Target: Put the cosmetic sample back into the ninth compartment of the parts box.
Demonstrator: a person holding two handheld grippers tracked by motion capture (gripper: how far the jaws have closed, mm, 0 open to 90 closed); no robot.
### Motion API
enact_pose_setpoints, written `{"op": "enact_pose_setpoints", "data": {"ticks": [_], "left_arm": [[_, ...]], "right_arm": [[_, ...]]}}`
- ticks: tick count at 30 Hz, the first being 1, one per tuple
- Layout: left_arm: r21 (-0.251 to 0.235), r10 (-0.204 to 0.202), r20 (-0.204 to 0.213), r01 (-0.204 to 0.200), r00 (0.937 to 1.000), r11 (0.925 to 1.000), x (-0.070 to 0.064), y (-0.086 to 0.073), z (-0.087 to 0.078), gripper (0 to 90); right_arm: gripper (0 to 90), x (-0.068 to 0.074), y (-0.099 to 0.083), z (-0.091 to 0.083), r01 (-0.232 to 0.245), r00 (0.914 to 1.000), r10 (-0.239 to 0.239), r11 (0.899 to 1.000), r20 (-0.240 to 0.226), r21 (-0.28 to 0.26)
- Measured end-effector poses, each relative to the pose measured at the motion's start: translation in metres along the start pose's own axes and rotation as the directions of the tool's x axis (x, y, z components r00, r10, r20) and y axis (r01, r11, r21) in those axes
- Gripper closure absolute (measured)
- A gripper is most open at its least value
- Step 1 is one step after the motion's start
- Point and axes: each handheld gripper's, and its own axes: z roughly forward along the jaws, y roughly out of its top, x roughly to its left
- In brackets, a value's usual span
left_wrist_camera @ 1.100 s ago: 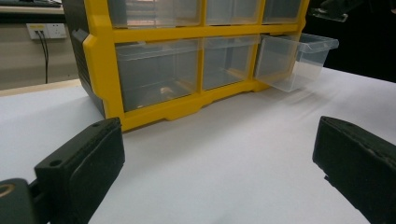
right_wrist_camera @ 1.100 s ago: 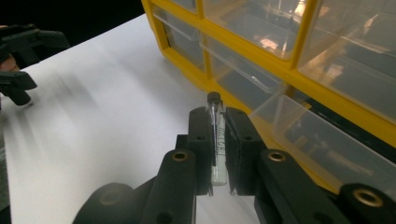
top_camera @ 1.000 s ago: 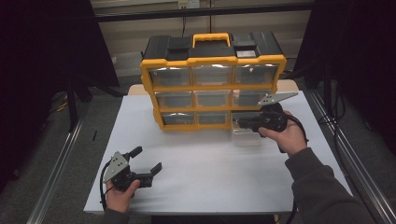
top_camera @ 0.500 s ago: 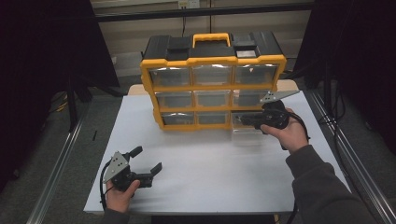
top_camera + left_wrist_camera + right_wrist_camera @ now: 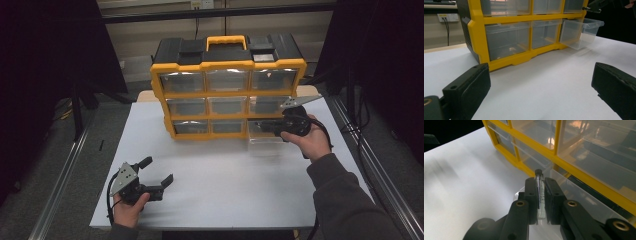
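On the left, my left gripper (image 5: 157, 181) rests low on the table (image 5: 225, 185), jaws spread wide, holding nothing, same spot as a second ago. Centre: the yellow organizer (image 5: 227, 90) stands upright, its closed drawers look empty, though I can't be sure through the glare. To the right, the bottom-right drawer (image 5: 581, 32) is pulled out and bare. My right gripper (image 5: 540, 195) has edged closer over it, clamped on a small clear vial (image 5: 540, 192); I judge the drop is next.
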Motion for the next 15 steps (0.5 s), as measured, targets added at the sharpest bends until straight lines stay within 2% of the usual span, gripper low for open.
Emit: {"op": "enact_pose_setpoints", "data": {"ticks": [2,15], "left_arm": [[0.005,0.009,-0.004,-0.009,1.0000,1.0000,0.0005,0.0000,-0.0001,2.3],[0.002,0.004,0.000,-0.004,1.0000,1.0000,0.0004,0.0000,-0.0001,2.3]], "right_arm": [[82.1,-0.0013,-0.0004,0.0001,0.000,1.0000,0.000,1.000,0.004,0.000],[82.1,-0.0065,-0.0016,0.0042,-0.009,0.9998,0.009,1.000,0.019,0.011]]}}
